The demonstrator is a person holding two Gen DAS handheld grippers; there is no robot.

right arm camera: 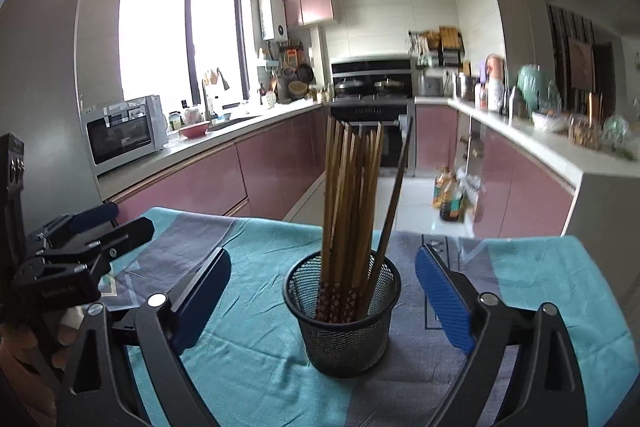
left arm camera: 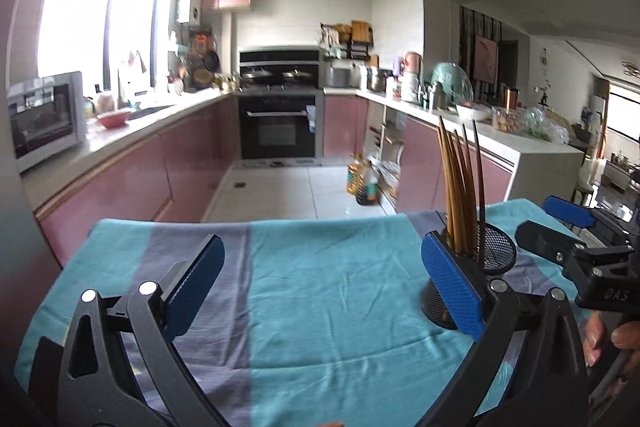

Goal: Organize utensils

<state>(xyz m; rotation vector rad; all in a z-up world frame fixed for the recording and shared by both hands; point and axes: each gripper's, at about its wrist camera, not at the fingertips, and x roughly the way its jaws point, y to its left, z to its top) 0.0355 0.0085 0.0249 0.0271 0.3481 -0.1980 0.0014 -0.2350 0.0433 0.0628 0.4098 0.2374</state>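
You seem to be at the end of the sorting, or very near it; all the chopsticks point(right arm camera: 348, 211) that the pictures show stand already in the mesh holder point(right arm camera: 344, 323), and no loose one lies on the blue cloth point(right arm camera: 256, 359) where the cameras can see it. Both your tools carry nothing; the right gripper point(right arm camera: 322, 301) has its fingers wide, one on each side of the holder and apart from it, and the left gripper point(left arm camera: 320, 287) is also wide open over a bare part of the cloth, with the holder just behind its right finger.

For the next move, I think you must first look if any utensil is left outside these two views; if none, you need only to draw the right gripper straight back, so that a finger does not knock the holder; it looks light and the sticks stand tall in it, so a side push could tip it.

The holder is a black round cup of wire mesh, upright on the cloth, near the far edge of the table; most sticks are of light brown wood with a dark red flowered pattern at the low end, packed together and almost upright; one darker stick leans alone toward the right against the rim; in the left wrist view the bundle fans out a little at the top.
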